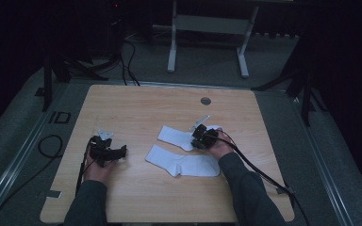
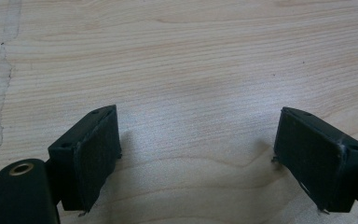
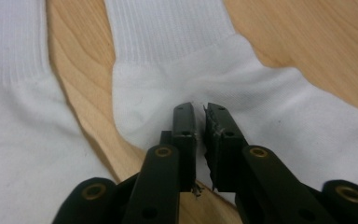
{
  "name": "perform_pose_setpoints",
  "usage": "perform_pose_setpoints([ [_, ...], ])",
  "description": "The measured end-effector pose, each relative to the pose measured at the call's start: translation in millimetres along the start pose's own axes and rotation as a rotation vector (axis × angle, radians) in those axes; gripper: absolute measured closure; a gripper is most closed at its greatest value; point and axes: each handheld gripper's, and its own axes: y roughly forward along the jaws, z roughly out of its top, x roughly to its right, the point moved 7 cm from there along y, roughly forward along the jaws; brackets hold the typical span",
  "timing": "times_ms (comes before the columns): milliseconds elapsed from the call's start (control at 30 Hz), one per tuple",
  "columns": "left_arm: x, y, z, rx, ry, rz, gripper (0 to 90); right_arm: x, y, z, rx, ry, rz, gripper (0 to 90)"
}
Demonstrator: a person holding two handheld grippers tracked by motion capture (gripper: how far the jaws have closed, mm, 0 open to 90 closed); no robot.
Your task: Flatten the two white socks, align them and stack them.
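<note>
We are pinching the far sock [image 3: 261, 116] near its heel with the right gripper [image 3: 200, 109], jaws nearly together on a fold of fabric, beside the near sock [image 1: 181, 162] on the table [image 1: 136, 101]. The left gripper [image 2: 196, 149] is hovering wide, holding nothing. We should be lifting gently, checking the fold isn't slipping.

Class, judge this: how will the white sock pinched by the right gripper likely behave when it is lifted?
The sock is probably floppy: thin ribbed knit lying flat on the table. Held near the heel by the right gripper, both ends would likely droop. It looks light and not fragile.
</note>
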Motion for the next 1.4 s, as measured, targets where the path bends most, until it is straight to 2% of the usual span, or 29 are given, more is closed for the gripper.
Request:
perform_pose_setpoints([
  [233, 0.0, 0.0, 0.0, 0.000, 0.000, 0.000, 14.5, 0.7, -5.5, -8.9, -0.023, 0.005, -0.001, 83.6],
  [333, 0.0, 0.0, 0.0, 0.000, 0.000, 0.000, 14.5, 0.5, -10.4, -10.0, -0.030, -0.015, -0.014, 80.0],
  [433, 0.0, 0.0, 0.0, 0.000, 0.000, 0.000, 14.5, -0.3, -21.1, -1.5, 0.011, -0.041, -0.013, 74.0],
  [533, 0.0, 0.0, 0.0, 0.000, 0.000, 0.000, 14.5, -0.2, -27.3, 7.0, 0.024, -0.064, -0.019, 71.9],
  [633, 0.0, 0.0, 0.0, 0.000, 0.000, 0.000, 14.5, -3.2, -31.8, 26.1, 0.038, -0.113, -0.005, 67.3],
  [800, 0.0, 0.0, 0.0, 0.000, 0.000, 0.000, 14.5, -10.3, -22.5, 43.9, 0.006, -0.169, 0.019, 63.0],
  [1067, 0.0, 0.0, 0.0, -0.001, 0.000, 0.000, 14.5, -15.4, 3.3, 55.5, -0.070, -0.208, 0.080, 59.0],
  [1100, 0.0, 0.0, 0.0, 0.000, 0.000, 0.000, 14.5, -16.8, 5.5, 55.8, -0.077, -0.204, 0.096, 57.9],
  [1300, 0.0, 0.0, 0.0, -0.001, 0.000, 0.000, 14.5, -19.7, 20.0, 58.5, -0.121, -0.210, 0.114, 55.1],
  [1400, 0.0, 0.0, 0.0, -0.001, 0.000, 0.000, 14.5, -20.4, 25.9, 58.6, -0.145, -0.205, 0.138, 53.9],
])
